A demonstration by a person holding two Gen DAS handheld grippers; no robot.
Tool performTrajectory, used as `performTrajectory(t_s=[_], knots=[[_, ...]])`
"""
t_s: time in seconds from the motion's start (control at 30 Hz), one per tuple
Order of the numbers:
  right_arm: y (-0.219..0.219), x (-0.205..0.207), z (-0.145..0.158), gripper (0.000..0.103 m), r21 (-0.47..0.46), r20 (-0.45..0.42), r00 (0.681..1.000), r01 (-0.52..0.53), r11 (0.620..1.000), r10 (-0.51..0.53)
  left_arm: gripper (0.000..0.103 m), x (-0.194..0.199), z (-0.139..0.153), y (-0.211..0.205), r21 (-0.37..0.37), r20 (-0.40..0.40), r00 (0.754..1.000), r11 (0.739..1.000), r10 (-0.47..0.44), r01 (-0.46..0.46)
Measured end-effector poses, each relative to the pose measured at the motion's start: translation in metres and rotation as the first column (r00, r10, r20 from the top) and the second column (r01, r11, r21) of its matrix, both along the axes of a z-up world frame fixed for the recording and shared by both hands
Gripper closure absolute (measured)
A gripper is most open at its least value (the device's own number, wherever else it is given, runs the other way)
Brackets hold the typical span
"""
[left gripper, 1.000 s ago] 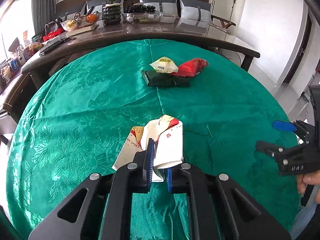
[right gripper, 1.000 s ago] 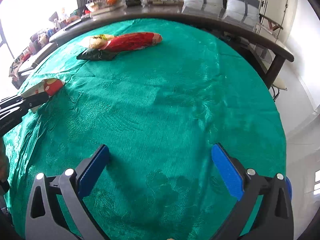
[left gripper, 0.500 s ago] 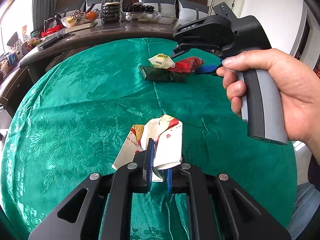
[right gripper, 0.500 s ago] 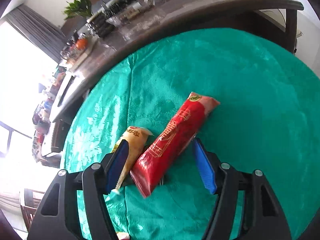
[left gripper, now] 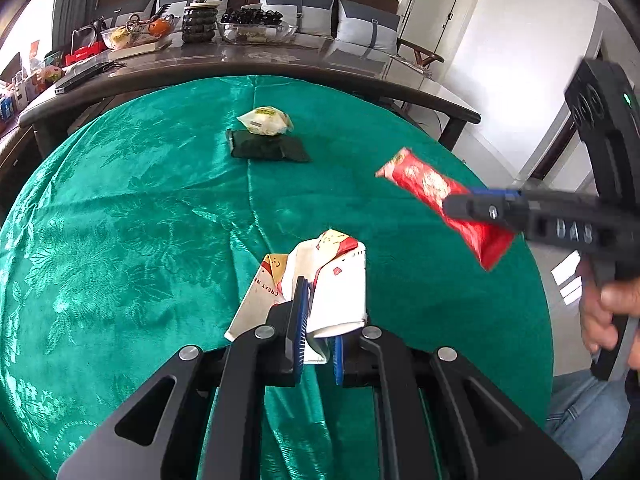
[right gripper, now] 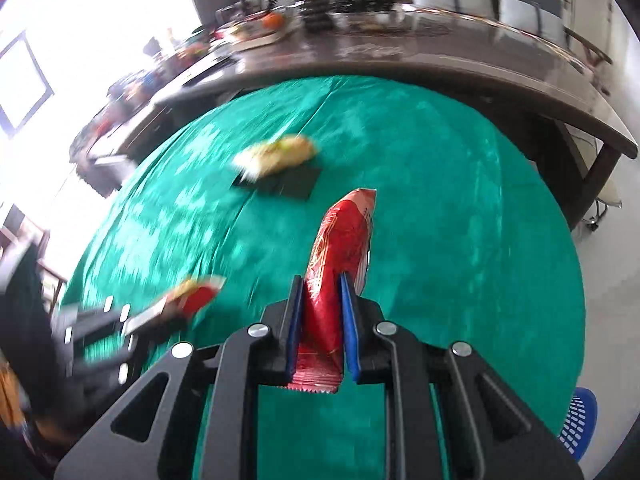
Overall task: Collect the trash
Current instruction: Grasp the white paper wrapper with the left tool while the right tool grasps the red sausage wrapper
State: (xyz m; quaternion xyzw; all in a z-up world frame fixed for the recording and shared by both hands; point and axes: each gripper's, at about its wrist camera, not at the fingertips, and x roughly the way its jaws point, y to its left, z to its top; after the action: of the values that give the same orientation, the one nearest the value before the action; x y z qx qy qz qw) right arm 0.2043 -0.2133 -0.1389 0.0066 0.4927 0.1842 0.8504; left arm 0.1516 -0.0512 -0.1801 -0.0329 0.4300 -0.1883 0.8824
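My left gripper is shut on a crumpled white and red paper carton, held above the green tablecloth. My right gripper is shut on a long red snack wrapper and holds it in the air over the table's right side; it also shows in the left wrist view. A yellow snack packet lies on a dark green wrapper at the far middle of the table.
The round table has a green cloth. A long dark sideboard with bowls, a plant and clutter stands behind it. A blue basket sits on the floor at the right. The right wrist view is motion-blurred.
My right gripper closed on the red wrapper, lifted it off the pile and carried it back to the right. My left gripper stayed put with the carton.
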Motion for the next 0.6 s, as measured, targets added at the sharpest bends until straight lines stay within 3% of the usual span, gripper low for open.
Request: performTrajectory(t_s=[0.07,0.1,0.17,0.23,0.37,0.47,0.53,0.6], knots=[[0.0,-0.027,-0.017,0.081,-0.053,0.024,1.0,0.002,0.999,-0.001,0.091,-0.003,-0.003,-0.007,0.024,0.006,1.0,1.0,0.001,-0.001],[0.001,-0.034,-0.024,0.057,-0.084,0.046,0.999,0.021,0.996,-0.018,0.087,-0.004,-0.005,-0.01,0.048,0.012,1.0,0.999,0.009,-0.01],[0.004,-0.049,-0.04,0.02,-0.152,0.101,0.992,0.088,0.984,-0.073,0.053,-0.006,-0.009,-0.012,0.054,0.006,1.0,0.999,0.001,-0.001],[0.014,-0.054,-0.051,0.02,-0.206,0.143,0.986,0.112,0.972,-0.084,0.044,-0.008,-0.01,-0.012,0.056,0.016,1.0,0.998,-0.019,0.018],[0.018,-0.05,-0.055,0.019,-0.211,0.178,0.973,0.186,0.96,-0.15,0.044,-0.01,-0.012,-0.014,0.089,0.025,0.999,0.996,-0.032,0.03],[-0.001,-0.044,-0.065,0.016,-0.149,0.093,0.976,0.211,0.966,-0.199,0.044,-0.012,-0.014,-0.017,0.113,0.034,0.999,0.993,-0.036,0.032],[-0.007,-0.043,-0.066,0.015,-0.113,0.085,0.974,0.221,0.969,-0.212,0.044,-0.012,-0.014,-0.018,0.124,0.037,0.999,0.992,-0.034,0.029],[-0.003,-0.043,-0.067,0.015,-0.142,0.088,0.975,0.216,0.966,-0.205,0.044,-0.012,-0.014,-0.018,0.128,0.035,0.999,0.991,-0.029,0.024]])
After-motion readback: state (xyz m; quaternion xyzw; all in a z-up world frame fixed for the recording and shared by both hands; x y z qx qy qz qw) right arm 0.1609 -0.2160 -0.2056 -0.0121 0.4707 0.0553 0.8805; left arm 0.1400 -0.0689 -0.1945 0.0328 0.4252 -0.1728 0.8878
